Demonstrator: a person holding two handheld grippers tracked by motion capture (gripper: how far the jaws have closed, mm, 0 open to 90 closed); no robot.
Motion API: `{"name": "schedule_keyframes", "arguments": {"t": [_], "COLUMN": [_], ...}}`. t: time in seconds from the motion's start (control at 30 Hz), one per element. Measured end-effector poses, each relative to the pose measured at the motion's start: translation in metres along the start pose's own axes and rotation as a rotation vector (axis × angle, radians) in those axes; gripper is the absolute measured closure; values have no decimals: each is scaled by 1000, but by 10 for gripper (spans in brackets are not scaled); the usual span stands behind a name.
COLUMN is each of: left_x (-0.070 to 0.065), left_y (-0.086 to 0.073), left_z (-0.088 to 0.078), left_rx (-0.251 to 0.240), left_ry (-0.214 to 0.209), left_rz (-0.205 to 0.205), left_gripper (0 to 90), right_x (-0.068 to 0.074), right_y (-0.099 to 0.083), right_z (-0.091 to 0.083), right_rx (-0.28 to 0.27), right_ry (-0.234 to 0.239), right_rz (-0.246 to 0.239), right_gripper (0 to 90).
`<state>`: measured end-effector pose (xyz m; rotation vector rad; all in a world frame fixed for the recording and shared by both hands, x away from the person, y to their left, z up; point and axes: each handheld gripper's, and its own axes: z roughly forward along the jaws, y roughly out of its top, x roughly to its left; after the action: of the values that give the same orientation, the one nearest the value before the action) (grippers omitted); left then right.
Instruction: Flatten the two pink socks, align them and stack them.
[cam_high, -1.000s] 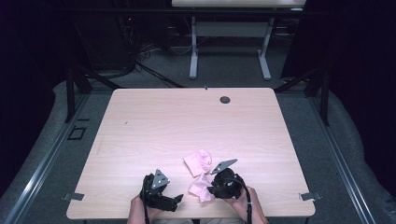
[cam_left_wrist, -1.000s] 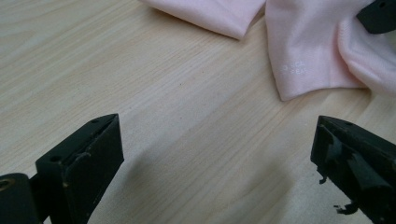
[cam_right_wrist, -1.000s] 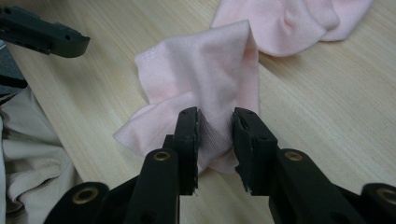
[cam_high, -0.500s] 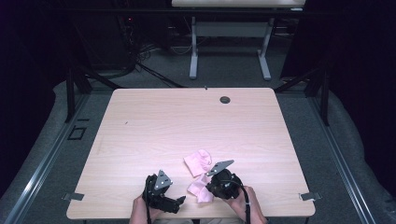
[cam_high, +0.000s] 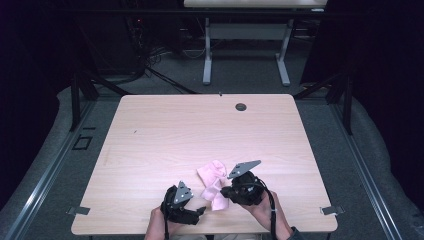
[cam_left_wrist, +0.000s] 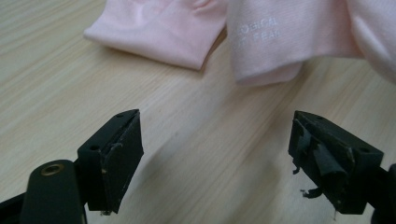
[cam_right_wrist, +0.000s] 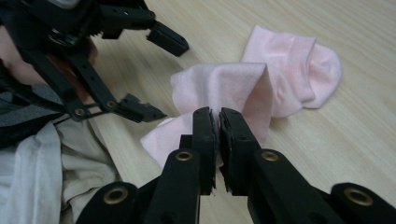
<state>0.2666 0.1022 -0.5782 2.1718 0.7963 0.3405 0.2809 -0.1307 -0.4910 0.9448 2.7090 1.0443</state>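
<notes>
Pale wood table carries the pink sock near its 6 o'clock edge, the right gripper clamped on a raised fold of it. The left gripper, jaws spread wide, hovers low at the sock's 8 o'clock. Judging from this, the left should close on the loose cuff squarely, gathering both layers, while the right keeps steady tension.

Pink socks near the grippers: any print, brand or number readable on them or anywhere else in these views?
"...OGICA" over "...EAR": white print on the pink sock, left gripper view. The first letters of both lines are hidden by a fold, the second line is faint.
I can read no other text on the table or on either gripper.
</notes>
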Motion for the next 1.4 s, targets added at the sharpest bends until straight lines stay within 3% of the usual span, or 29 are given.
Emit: {"name": "schedule_keyframes", "arguments": {"t": [0.07,0.1,0.23,0.4,0.47,0.5,0.53,0.57,0.67,0.7,0.77,0.8,0.83,0.9,0.93,1.0,1.07,1.17,1.27,1.3,1.4], "left_x": [1,2,1,-2,-3,-4,-6,-6,-12,-12,-19,-19,-26,-34,-34,-43,-44,-44,-43,-42,-39], "left_y": [2,4,9,13,13,13,14,14,19,19,23,23,24,22,22,18,17,16,15,15,13], "left_z": [2,4,3,1,-1,-3,-12,-12,-36,-36,-50,-50,-51,-46,-46,-35,-31,-21,-18,-16,-18], "left_rx": [-15,-47,-113,-134,-139,-146,-143,-143,-117,-117,-52,-52,21,88,88,131,134,112,111,111,106], "left_ry": [-18,-36,-62,-46,-28,-13,28,28,138,138,193,193,216,213,213,179,160,43,33,46,44], "left_rz": [3,0,12,35,37,45,70,70,149,149,214,214,265,295,295,318,308,255,232,203,189], "left_gripper": [271,291,510,809,867,867,879,881,883,883,883,883,882,883,882,881,873,824,687,606,539], "right_x": [0,0,-1,-3,-4,-4,-5,-5,-3,-3,-1,-1,-2,-3,-3,-5,-6,-12,-17,-22,-24], "right_y": [2,2,3,0,0,-1,-1,-1,0,0,1,1,0,-2,-2,-8,-10,-18,-22,-26,-29], "right_z": [-3,-4,-7,-7,-8,-8,-10,-10,-8,-8,-2,0,3,10,10,22,25,36,39,40,39], "right_rx": [-2,-5,-3,-2,-4,-16,-20,-20,-24,-24,-17,-6,5,40,40,100,127,195,210,214,208], "right_ry": [7,8,13,16,13,14,15,15,26,26,31,37,37,29,29,0,1,-44,-62,-80,-100], "right_rz": [-5,-6,-2,3,3,8,10,10,8,8,2,-1,-2,-8,-8,-20,-16,-16,-9,6,19], "right_gripper": [845,845,845,845,845,845,845,845,845,845,845,845,845,845,845,843,842,836,829,788,710]}}
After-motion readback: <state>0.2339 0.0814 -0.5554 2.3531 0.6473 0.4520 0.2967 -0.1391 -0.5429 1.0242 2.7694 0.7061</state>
